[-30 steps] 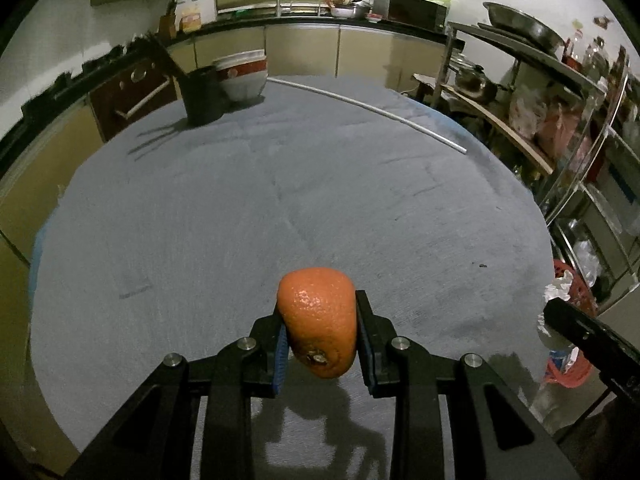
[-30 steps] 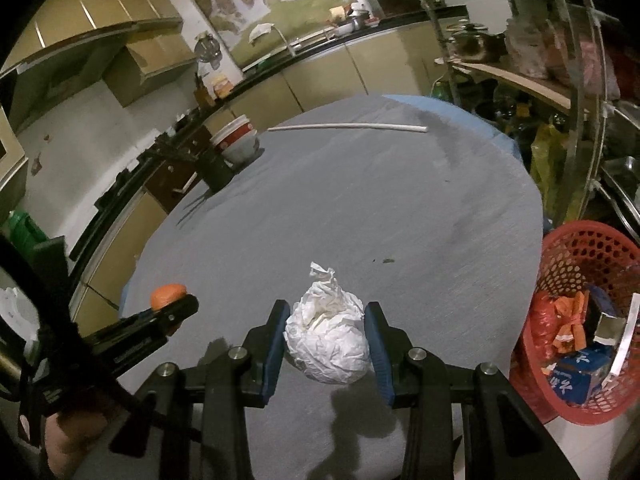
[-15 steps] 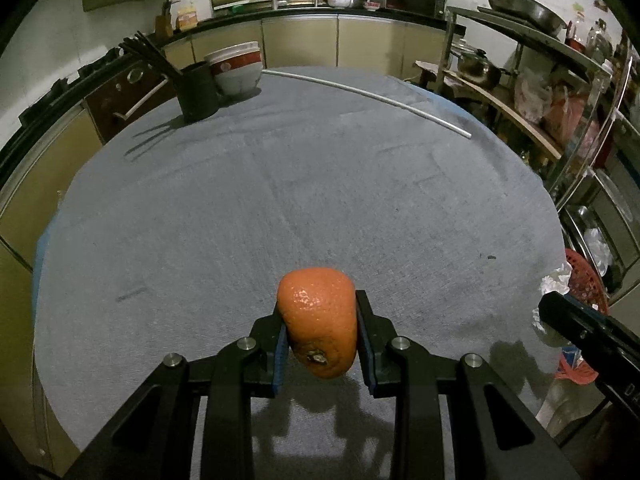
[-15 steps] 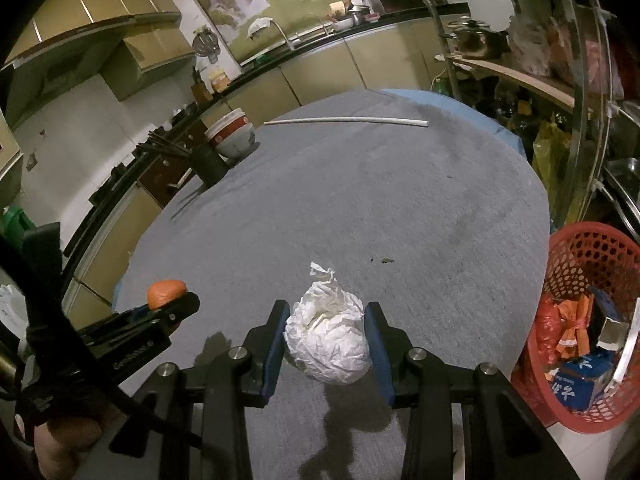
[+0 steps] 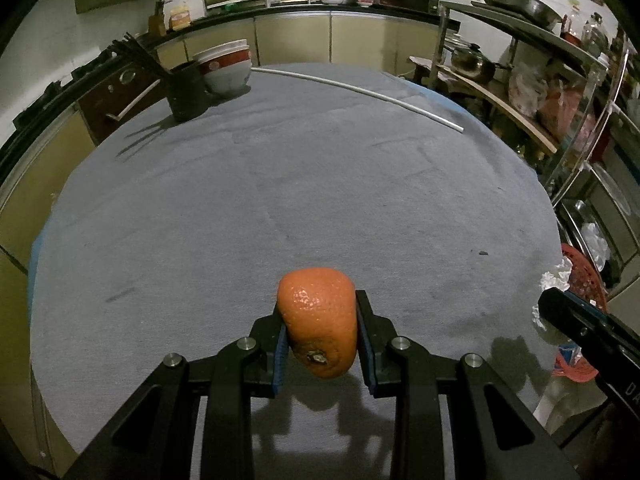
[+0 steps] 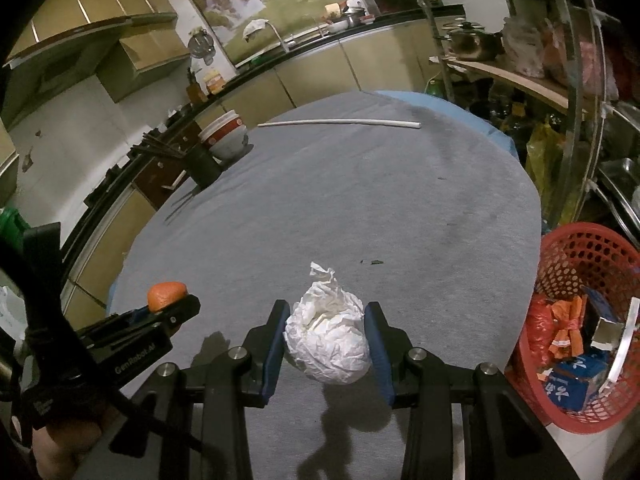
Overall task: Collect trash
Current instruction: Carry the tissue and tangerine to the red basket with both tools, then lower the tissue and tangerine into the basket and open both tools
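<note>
Red basket point(image 6: 576, 248) beside table point(image 6: 360, 200); bowls point(image 5: 224, 66) far

Black tongs point(image 5: 322, 338) — blue pads point(image 5: 279, 354), silver screws point(image 5: 246, 343).

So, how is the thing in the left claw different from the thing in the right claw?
The left claw holds an orange: orange in colour, with smooth, pitted skin. The right claw holds a paper ball: white and crumpled, with a twisted peak. The paper ball looks wider between its pads. Both are clamped and lifted off the grey table.
</note>
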`<state>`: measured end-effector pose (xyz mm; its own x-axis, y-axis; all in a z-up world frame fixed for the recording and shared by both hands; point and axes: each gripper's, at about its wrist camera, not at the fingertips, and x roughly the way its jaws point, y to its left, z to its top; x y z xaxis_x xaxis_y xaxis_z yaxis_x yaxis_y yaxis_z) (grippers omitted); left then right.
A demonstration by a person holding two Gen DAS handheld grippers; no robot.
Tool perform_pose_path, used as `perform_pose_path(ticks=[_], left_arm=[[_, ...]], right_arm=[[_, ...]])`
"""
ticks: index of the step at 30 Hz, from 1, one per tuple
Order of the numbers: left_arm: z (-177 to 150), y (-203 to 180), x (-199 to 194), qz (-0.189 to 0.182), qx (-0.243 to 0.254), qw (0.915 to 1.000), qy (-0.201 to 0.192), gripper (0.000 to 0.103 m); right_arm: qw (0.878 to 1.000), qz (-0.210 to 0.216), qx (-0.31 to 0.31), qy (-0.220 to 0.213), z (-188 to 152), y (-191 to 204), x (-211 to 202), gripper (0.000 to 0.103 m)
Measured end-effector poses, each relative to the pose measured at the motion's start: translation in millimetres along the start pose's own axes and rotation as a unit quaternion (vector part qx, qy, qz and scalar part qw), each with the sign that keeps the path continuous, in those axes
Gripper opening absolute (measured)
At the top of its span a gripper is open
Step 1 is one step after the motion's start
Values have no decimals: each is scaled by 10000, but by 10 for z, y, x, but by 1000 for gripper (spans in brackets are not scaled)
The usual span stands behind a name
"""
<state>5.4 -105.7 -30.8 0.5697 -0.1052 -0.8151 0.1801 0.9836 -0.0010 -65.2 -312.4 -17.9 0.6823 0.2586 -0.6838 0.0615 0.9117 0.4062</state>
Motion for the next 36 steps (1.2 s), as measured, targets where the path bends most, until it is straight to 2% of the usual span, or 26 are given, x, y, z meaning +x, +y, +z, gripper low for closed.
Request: perform_pose_path(ticks=[17,24,36], left_arm=[[152,-728,-186,-318,626,9972,-273,31],[170,-1194,-278,-554,1070,9921,-352,31],[119,-1941,-258,-922,1741,9801,-262,31]], right_arm=[[9979,-351,253,-491,22,-406,-444,41],[9932,-710,592,-700,-24,-828,-754,41],[9831,-1188,1117,-836,-154,-1460,-1085,41]])
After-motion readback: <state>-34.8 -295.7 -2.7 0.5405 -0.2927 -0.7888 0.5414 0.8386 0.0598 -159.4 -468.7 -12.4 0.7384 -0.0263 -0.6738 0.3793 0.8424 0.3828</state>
